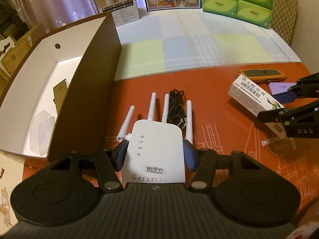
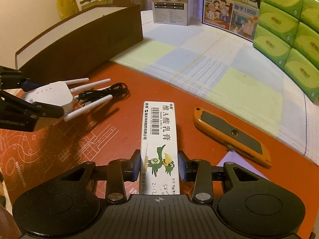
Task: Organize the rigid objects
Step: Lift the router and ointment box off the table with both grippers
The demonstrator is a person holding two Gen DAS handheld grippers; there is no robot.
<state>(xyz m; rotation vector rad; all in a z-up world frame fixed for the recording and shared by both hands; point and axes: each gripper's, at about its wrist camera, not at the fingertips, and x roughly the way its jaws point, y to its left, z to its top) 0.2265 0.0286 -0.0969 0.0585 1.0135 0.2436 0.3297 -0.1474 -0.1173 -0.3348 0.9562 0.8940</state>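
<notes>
My left gripper [image 1: 155,155] is shut on a white WiFi repeater [image 1: 154,145] with several antennas, just above the red mat; it also shows in the right wrist view [image 2: 50,96]. My right gripper [image 2: 159,165] is closed around a white medicine box [image 2: 159,139] with a green bird print; its pads touch the box sides. The box also shows in the left wrist view [image 1: 253,97]. A brown box with white inside [image 1: 59,91] stands open at the left, holding a clear plastic case [image 1: 42,127] and a tan item.
A coiled black cable [image 1: 176,107] lies beyond the repeater. An orange utility knife [image 2: 231,135] lies right of the medicine box, with a purple card [image 2: 233,159] under it. Green tissue packs [image 2: 289,29], a poster and a small carton [image 2: 169,4] stand at the back.
</notes>
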